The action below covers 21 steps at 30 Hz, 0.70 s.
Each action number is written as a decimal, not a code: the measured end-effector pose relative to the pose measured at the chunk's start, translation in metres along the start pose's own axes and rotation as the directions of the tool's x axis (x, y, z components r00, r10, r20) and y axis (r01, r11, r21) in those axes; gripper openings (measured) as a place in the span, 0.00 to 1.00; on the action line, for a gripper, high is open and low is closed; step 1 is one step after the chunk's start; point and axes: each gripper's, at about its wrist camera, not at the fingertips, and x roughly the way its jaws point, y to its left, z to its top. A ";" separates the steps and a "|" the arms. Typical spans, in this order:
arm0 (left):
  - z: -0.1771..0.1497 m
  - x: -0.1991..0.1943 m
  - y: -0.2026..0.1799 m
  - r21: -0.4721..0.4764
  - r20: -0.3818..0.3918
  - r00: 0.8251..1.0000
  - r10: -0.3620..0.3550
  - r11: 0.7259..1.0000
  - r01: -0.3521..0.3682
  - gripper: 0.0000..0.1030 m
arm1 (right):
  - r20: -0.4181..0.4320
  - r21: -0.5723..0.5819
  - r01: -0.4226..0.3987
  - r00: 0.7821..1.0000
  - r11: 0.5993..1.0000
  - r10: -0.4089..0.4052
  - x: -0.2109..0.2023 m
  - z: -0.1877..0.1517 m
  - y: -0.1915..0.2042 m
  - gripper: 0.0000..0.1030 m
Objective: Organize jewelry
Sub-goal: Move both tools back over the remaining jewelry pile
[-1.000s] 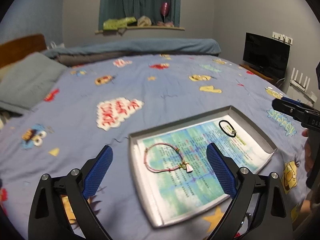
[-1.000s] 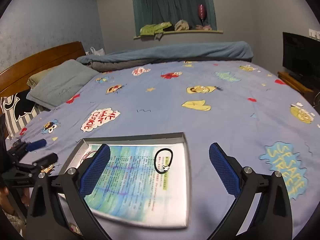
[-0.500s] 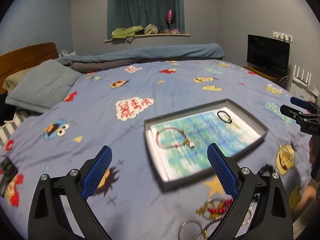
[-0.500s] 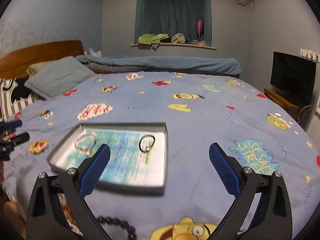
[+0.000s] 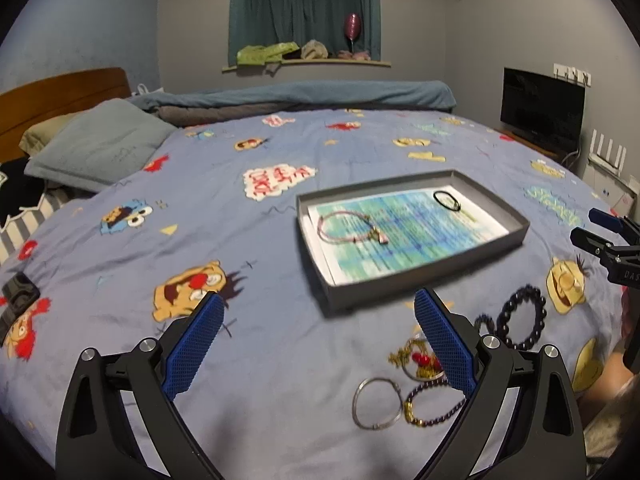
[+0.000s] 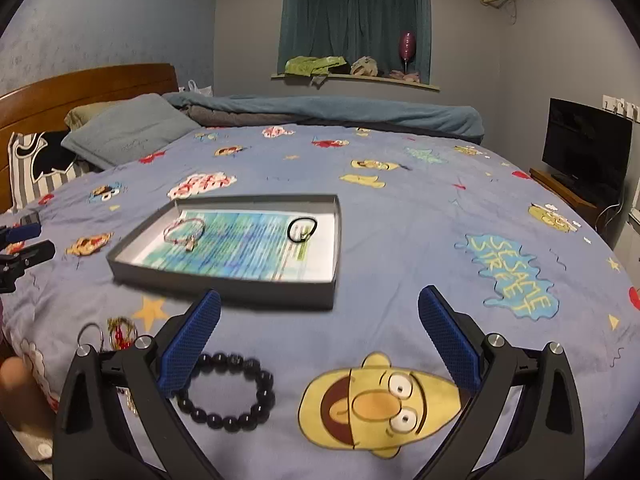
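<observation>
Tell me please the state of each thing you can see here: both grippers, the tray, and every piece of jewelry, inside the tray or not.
left gripper: open, holds nothing
right gripper: open, holds nothing
grey tray: on the bed, lined with printed paper
pink bracelet: in tray
black cord bracelet: in tray
black bead bracelet: on the bedsheet, outside tray
silver ring bangle: on bedsheet, outside tray
gold and red bracelet: on bedsheet, outside tray

Tray (image 5: 508, 236) lies on the bedspread (image 5: 280, 360); in it, cord bracelet (image 5: 352, 226) toward its left end, small loop (image 5: 447, 200) toward its far right corner. Before the tray, on the bedspread: bead bracelet (image 6: 228, 392), ring (image 5: 377, 403), further bracelets beside them. Pillow (image 5: 100, 144) lies behind the tray, far left.
</observation>
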 end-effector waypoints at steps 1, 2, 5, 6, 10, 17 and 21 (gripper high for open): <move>-0.002 0.000 -0.001 -0.001 -0.002 1.000 -0.003 1.000 0.003 0.93 | -0.005 -0.001 -0.003 1.000 1.000 0.003 0.000 -0.002 0.001 0.95; -0.004 -0.002 -0.001 -0.002 -0.003 1.000 -0.005 1.000 0.005 0.93 | -0.010 -0.001 -0.005 1.000 1.000 0.005 0.001 -0.005 0.002 0.95; -0.009 -0.002 -0.004 -0.009 -0.011 1.000 -0.014 1.000 0.014 0.93 | -0.019 0.002 -0.007 1.000 1.000 0.007 0.000 -0.013 0.003 0.95; -0.011 -0.002 -0.005 -0.009 -0.013 1.000 -0.016 1.000 0.016 0.93 | -0.023 0.004 -0.009 1.000 1.000 0.009 0.000 -0.016 0.004 0.95; -0.019 -0.002 -0.012 0.004 -0.024 1.000 -0.019 1.000 0.019 0.93 | -0.044 0.005 -0.015 0.999 1.000 0.015 0.000 -0.026 0.007 0.95; -0.032 0.000 -0.017 0.001 -0.057 0.998 -0.029 1.000 0.029 0.93 | -0.070 -0.008 -0.034 0.997 0.999 0.033 0.002 -0.036 0.013 0.95; -0.038 0.000 -0.016 -0.009 -0.059 0.998 -0.031 1.000 0.030 0.93 | -0.079 -0.013 -0.045 0.996 0.999 0.044 0.002 -0.041 0.019 0.95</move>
